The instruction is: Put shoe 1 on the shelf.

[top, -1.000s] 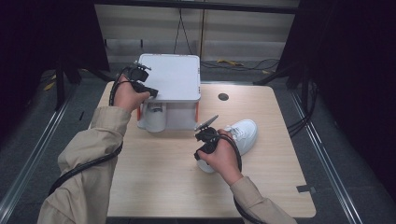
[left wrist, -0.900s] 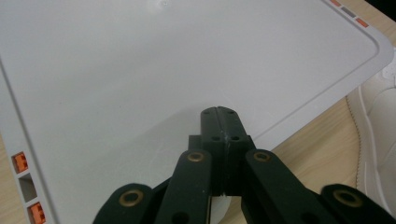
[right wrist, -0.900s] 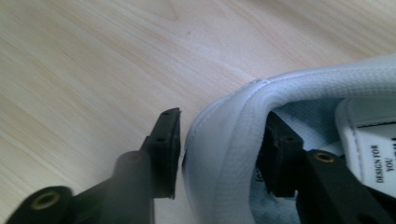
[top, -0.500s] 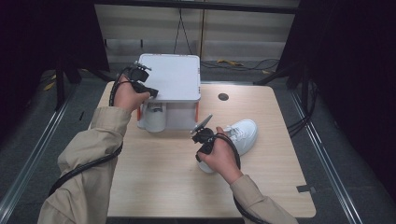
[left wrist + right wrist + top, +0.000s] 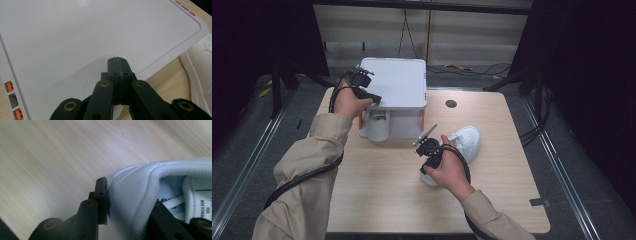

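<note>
A white sneaker (image 5: 467,139) lies on the wooden table (image 5: 377,200), right of centre, toe pointing away. My right gripper (image 5: 428,150) is at its heel, pointing down. In the right gripper view, one jaw presses the outside of the shoe's heel wall (image 5: 125,192) and the other sits inside the collar; the jaws have just been closing on it, so the right gripper (image 5: 128,202) is shut on the heel. My left gripper (image 5: 371,96) rests shut on the lid of a white box (image 5: 394,82), fingertips together (image 5: 117,60) with nothing between them.
The white box (image 5: 75,37) has orange fittings on its sides and stands at the back left of the table. A round dark hole (image 5: 451,104) is in the tabletop behind the shoe. Cables trail from both grippers.
The right hand has shifted slightly left and settled at the sneaker's heel. The left hand and the box have not moved.
</note>
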`<control>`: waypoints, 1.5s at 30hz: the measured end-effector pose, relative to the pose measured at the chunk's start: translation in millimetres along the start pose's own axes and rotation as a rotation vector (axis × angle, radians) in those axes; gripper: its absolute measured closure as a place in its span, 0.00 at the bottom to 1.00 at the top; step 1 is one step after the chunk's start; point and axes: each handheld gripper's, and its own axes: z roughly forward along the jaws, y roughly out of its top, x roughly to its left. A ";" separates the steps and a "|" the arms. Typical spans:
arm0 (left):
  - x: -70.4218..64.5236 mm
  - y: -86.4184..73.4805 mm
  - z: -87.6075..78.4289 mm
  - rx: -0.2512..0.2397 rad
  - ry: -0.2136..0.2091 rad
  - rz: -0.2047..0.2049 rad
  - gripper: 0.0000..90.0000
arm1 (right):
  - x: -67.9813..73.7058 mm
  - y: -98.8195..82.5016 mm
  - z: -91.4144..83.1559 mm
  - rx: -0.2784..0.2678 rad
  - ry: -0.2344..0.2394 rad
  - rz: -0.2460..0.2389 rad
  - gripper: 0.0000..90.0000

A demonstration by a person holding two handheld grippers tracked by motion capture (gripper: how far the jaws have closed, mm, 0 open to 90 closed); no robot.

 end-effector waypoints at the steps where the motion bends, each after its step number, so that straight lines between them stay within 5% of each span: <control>1: -0.7 0.6 0.0 0.003 0.007 0.006 1.00 | 2.8 1.0 -2.3 -0.009 0.007 -0.012 0.82; 11: -1.8 0.6 0.0 0.003 0.012 0.006 1.00 | 34.6 11.6 -6.6 -0.017 0.004 -0.198 0.81; 29: -5.5 5.7 0.8 0.036 0.034 0.010 1.00 | 67.1 22.1 -21.8 -0.035 0.019 -0.324 0.80; 45: 1.0 3.6 -0.3 0.027 -0.001 -0.004 1.00 | 87.2 45.6 -11.2 -0.044 0.035 -0.472 0.79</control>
